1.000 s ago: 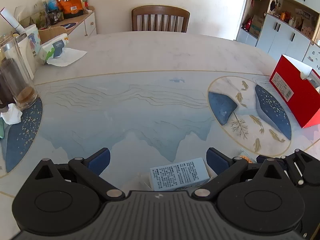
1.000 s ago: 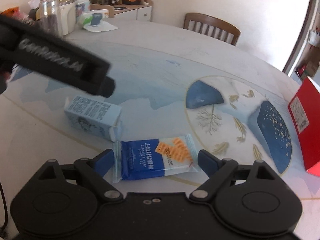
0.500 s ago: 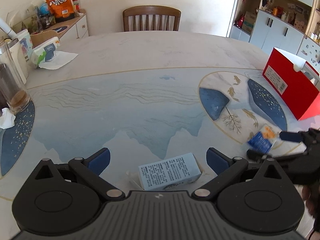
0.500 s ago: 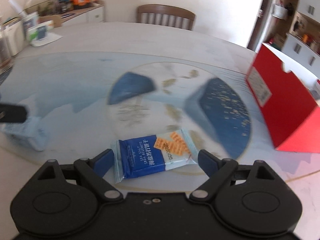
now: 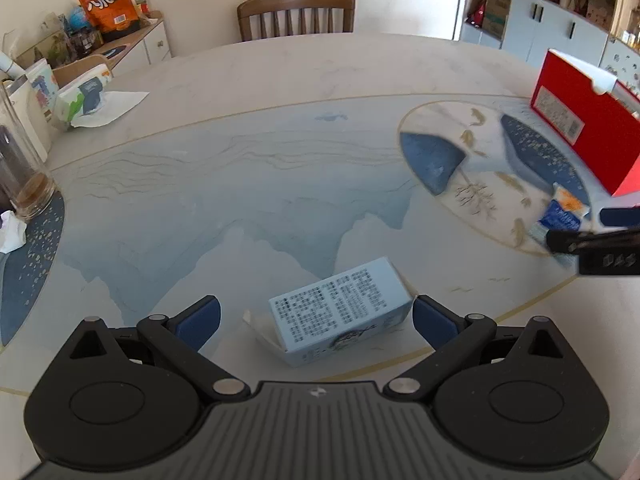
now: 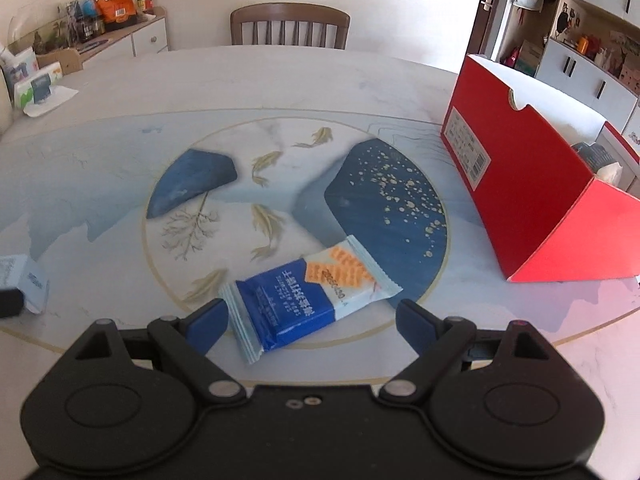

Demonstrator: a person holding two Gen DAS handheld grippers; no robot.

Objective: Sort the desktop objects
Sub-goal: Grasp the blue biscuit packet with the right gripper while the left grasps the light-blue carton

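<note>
Now bracketing, not yet gripping: left gripper spread wide around the pale blue carton, lying near the table's front edge, right pad touching or nearly touching one end, left pad well clear. Likewise framing the blue biscuit packet with the right gripper, fingers apart and holding nothing, packet angled across the gap. Sitting at the right edge: the open red box. Risking, on closing: skewing or shoving the carton with uneven contact; crushing the biscuits or pinching only the slippery crimped wrapper.
</note>
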